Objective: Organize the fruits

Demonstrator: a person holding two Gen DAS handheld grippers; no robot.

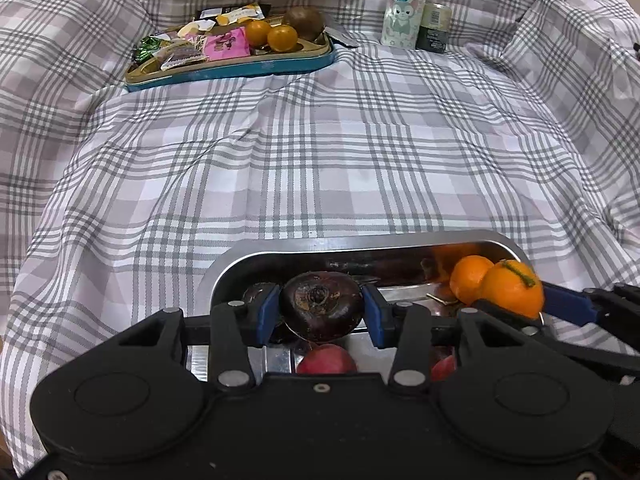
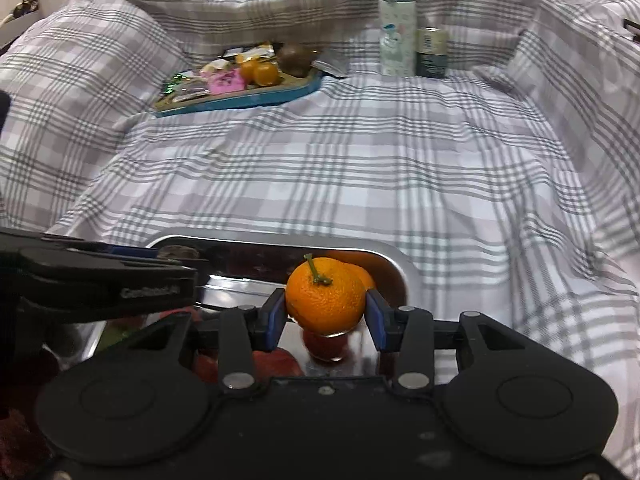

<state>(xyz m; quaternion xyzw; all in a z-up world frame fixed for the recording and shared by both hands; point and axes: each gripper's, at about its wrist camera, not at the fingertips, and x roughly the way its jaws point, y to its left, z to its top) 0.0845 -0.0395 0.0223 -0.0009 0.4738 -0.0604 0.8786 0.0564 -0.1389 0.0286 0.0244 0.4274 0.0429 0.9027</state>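
Left wrist view: the left gripper (image 1: pixel 322 312) is clenched on a dark fruit (image 1: pixel 322 306), holding it just above the steel tray (image 1: pixel 360 243). Right of it, the right gripper (image 1: pixel 520 300) grips 1 orange (image 1: pixel 514 292), with a 2nd orange (image 1: pixel 468 280) just behind in the tray. Below the jaws, 2 red fruits (image 1: pixel 326 359) lie in the tray, partly hidden. Far ahead and to the left, the blue tray (image 1: pixel 240 70) holds 2 small oranges (image 1: pixel 272 34), 1 brown fruit (image 1: pixel 304 20) and a heap of snack packets (image 1: pixel 200 46) too jumbled to count. Far ahead on the right stand 1 bottle (image 1: pixel 404 8) and 1 can (image 1: pixel 434 28).

Right wrist view: the right gripper (image 2: pixel 326 306) squeezes the stemmed orange (image 2: pixel 326 294) over the steel tray (image 2: pixel 412 276), the 2nd orange (image 2: pixel 366 276) touching it behind. Red fruit (image 2: pixel 326 344) shows beneath. The left gripper (image 2: pixel 120 276) sits to the left; its jaws are not readable here.

The step looks like placing: both fruits hover over the steel tray. Next, each needs lowering into a free spot and letting go gently, so nothing rolls.
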